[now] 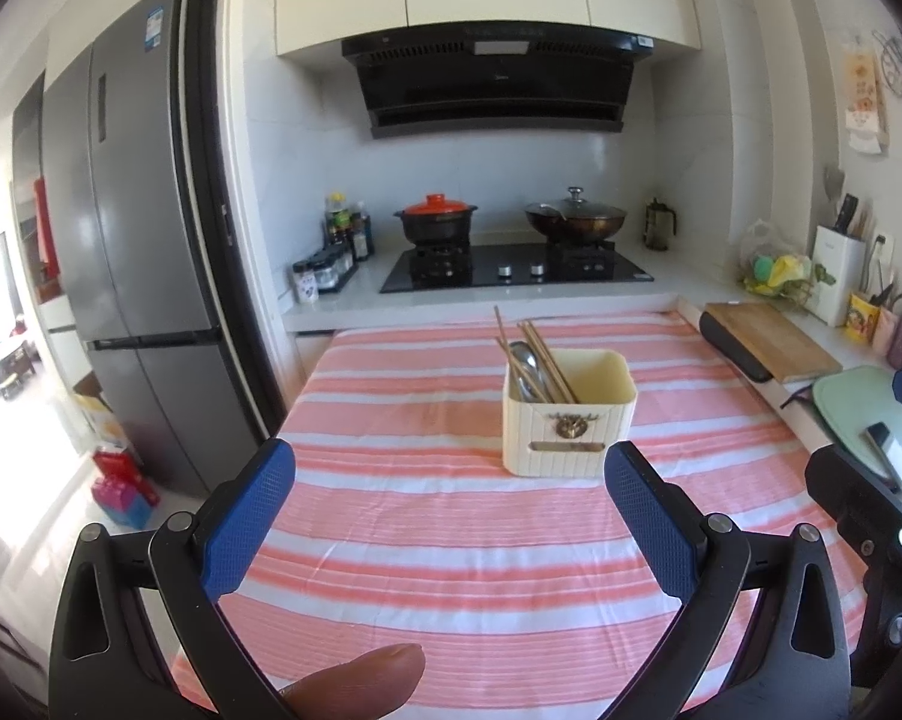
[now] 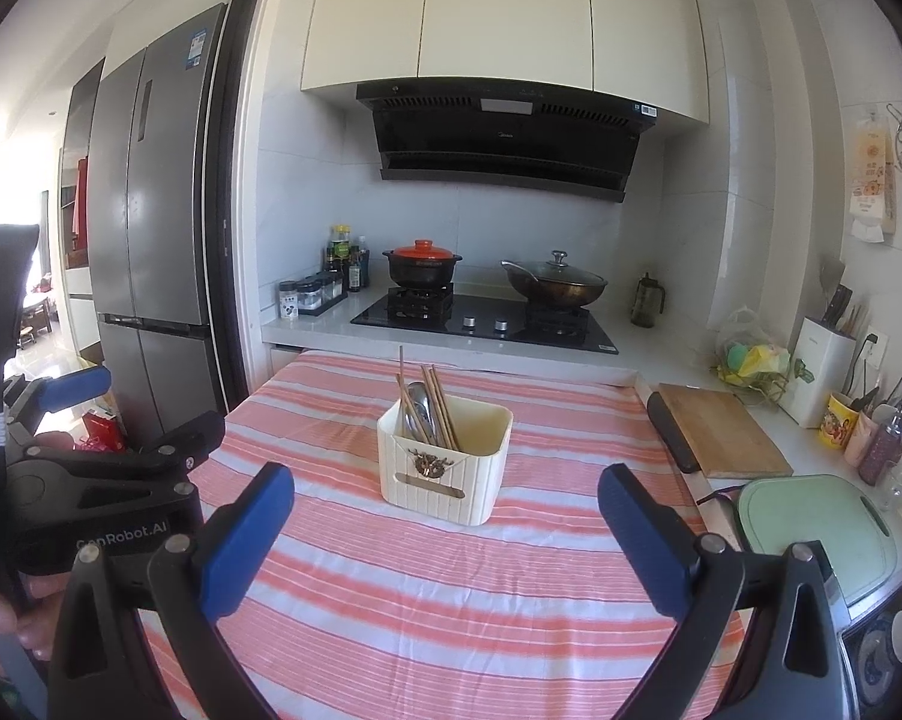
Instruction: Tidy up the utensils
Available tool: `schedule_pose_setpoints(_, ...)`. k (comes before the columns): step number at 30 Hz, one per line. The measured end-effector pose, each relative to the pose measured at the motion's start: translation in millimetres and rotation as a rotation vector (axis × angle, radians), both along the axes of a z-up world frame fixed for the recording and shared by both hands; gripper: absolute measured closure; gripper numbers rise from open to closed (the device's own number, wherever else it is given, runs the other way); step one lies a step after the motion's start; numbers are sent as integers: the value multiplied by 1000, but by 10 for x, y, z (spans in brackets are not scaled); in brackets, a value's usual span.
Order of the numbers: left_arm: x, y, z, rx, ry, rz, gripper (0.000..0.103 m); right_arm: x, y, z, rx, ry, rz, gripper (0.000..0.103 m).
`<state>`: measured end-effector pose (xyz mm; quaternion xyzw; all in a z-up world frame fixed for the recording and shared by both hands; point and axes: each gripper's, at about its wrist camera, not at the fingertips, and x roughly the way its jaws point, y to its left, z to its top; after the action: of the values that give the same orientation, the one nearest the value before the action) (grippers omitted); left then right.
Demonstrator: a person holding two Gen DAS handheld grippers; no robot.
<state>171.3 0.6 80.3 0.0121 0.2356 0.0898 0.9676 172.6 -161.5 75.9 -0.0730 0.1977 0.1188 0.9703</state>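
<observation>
A cream utensil holder (image 1: 568, 420) (image 2: 444, 459) stands on the pink-and-white striped cloth (image 1: 451, 540) (image 2: 451, 600). Inside it lean several wooden chopsticks (image 1: 541, 360) (image 2: 435, 405) and metal spoons (image 1: 526, 369) (image 2: 420, 414). My left gripper (image 1: 451, 468) hovers open over the cloth, short of the holder, with nothing between its blue pads. My right gripper (image 2: 444, 492) is also open and empty, facing the holder from nearer the right. The left gripper's black body (image 2: 108, 480) shows at the left of the right wrist view.
Behind the table runs a counter with a black gas hob (image 1: 514, 267), a red-lidded pot (image 1: 437, 219) and a lidded wok (image 1: 574, 219). A wooden cutting board (image 1: 772, 339) and a green board (image 2: 817, 531) lie to the right. A grey fridge (image 1: 132, 240) stands at the left.
</observation>
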Motion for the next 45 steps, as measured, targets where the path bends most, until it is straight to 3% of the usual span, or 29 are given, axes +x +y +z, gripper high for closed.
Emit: schedule_pose_setpoints(45, 9, -20, -61, -16, 24, -38, 0, -7, -18, -58, -3, 27, 5, 0)
